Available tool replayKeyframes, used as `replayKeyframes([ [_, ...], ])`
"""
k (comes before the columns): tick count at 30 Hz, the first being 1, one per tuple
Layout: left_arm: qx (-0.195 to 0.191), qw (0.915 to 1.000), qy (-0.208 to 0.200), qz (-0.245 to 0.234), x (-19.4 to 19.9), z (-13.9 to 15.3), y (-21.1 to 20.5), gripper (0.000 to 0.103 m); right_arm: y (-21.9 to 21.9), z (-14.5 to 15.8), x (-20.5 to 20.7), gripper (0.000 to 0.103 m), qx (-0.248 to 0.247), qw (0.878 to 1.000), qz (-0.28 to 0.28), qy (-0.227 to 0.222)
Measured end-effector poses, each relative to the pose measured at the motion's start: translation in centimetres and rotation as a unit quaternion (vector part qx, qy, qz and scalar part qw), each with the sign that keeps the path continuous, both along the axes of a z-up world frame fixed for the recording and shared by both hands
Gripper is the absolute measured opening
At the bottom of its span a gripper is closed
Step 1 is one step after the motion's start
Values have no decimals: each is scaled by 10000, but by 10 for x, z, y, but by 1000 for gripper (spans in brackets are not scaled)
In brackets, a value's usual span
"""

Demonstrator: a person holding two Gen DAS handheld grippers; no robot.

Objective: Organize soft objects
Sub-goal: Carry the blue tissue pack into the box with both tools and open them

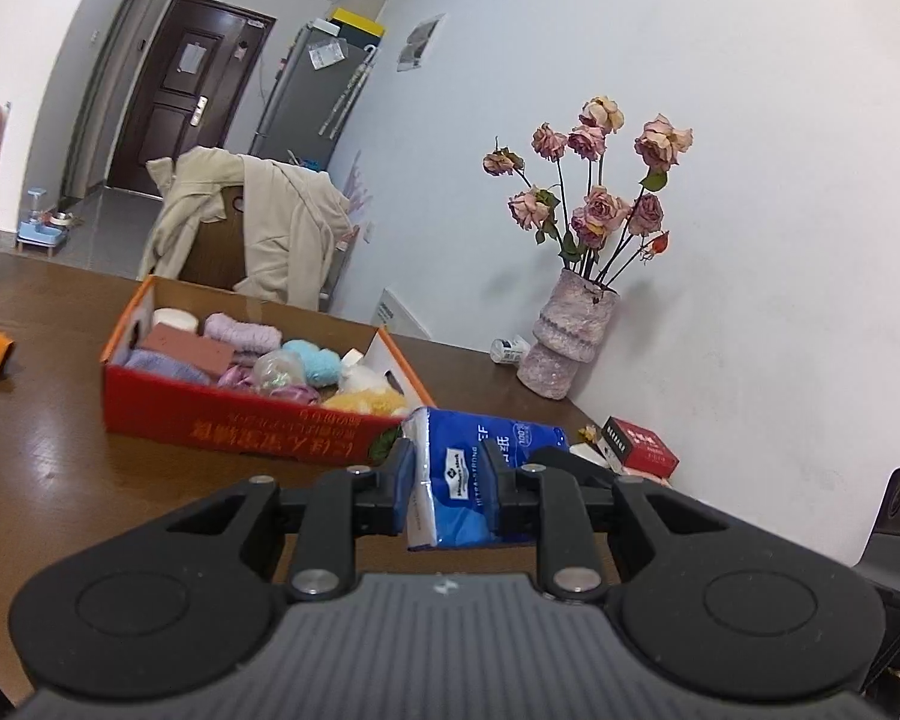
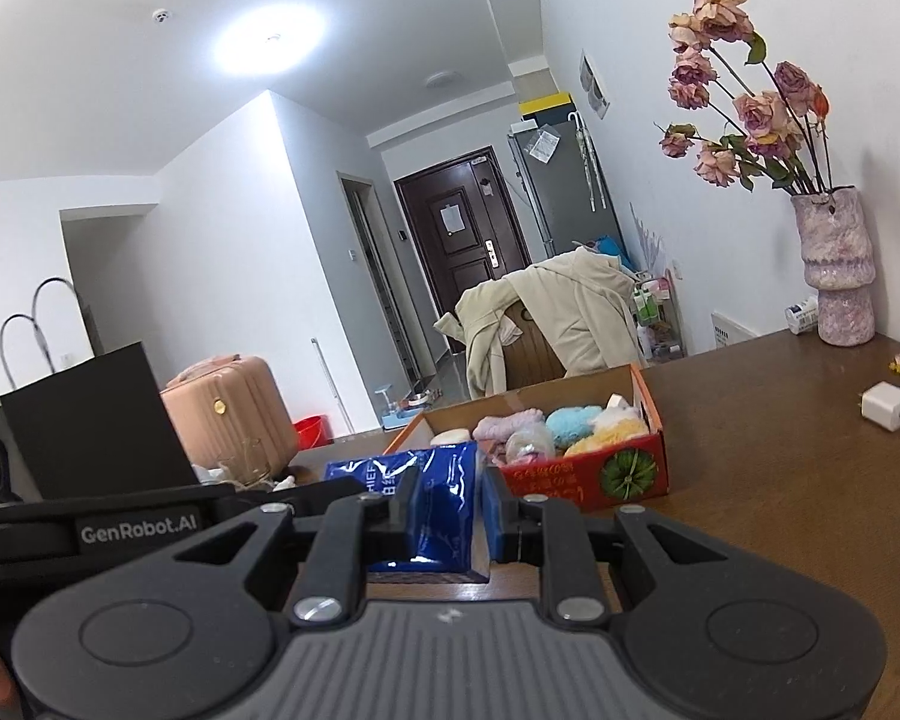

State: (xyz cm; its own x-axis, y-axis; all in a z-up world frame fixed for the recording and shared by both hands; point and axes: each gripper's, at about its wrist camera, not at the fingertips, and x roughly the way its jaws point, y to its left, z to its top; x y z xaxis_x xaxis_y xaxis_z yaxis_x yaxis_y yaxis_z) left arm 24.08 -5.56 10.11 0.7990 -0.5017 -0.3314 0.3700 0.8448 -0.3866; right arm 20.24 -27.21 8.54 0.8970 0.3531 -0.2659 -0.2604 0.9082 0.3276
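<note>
The blue plastic-wrapped tissue pack (image 1: 480, 474), light, squashy and slick, hangs over the brown bench (image 1: 48, 444) near the red cardboard box (image 1: 234, 420), my left gripper (image 1: 450, 480) and right gripper (image 2: 450, 510) jaws pinching its ends.

Bright ceiling light (image 2: 270, 39) glares; fisheye edges bend, perhaps slightly blurred

Glossy blue plastic wrap on the tissue pack (image 1: 480, 468), crinkled and reflective. Matt black plastic on both grippers (ribbed grey housing below). Printed red cardboard box (image 1: 234, 420), frame centre-left, holding fluffy yarn-like bundles (image 1: 312, 360). Polished brown wood tabletop (image 1: 60, 450). Rough, mottled pink vase (image 1: 570, 330), right.
</note>
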Motion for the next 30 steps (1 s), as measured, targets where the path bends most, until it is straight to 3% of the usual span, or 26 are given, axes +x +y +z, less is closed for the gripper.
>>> replayKeyframes([
  [4,-67,9998,94,-138,61,3,-8,22,-8,9,47,20,-154,9998,-49,64],
  [8,-273,9979,555,-175,146,-8,-13,22,-16,13,124,20,-382,9988,-101,278],
  [14,-1045,9807,1647,-125,272,-65,2,23,-19,-8,248,20,-591,9936,-145,947],
  [17,-1147,9741,1950,18,316,-92,7,23,-14,-31,301,20,-742,9889,-130,1284],
  [20,-998,9683,2272,284,349,-116,7,23,-4,-57,342,20,-917,9829,-146,1590],
  [24,-123,9749,2139,613,361,-124,1,21,22,-91,367,18,-1462,9728,-89,1794],
  [28,135,9764,2090,535,359,-122,-1,22,46,-108,371,18,-2088,9602,16,1854],
  [30,178,9777,2022,530,355,-120,0,22,38,-113,380,17,-1749,9627,132,2061],
])
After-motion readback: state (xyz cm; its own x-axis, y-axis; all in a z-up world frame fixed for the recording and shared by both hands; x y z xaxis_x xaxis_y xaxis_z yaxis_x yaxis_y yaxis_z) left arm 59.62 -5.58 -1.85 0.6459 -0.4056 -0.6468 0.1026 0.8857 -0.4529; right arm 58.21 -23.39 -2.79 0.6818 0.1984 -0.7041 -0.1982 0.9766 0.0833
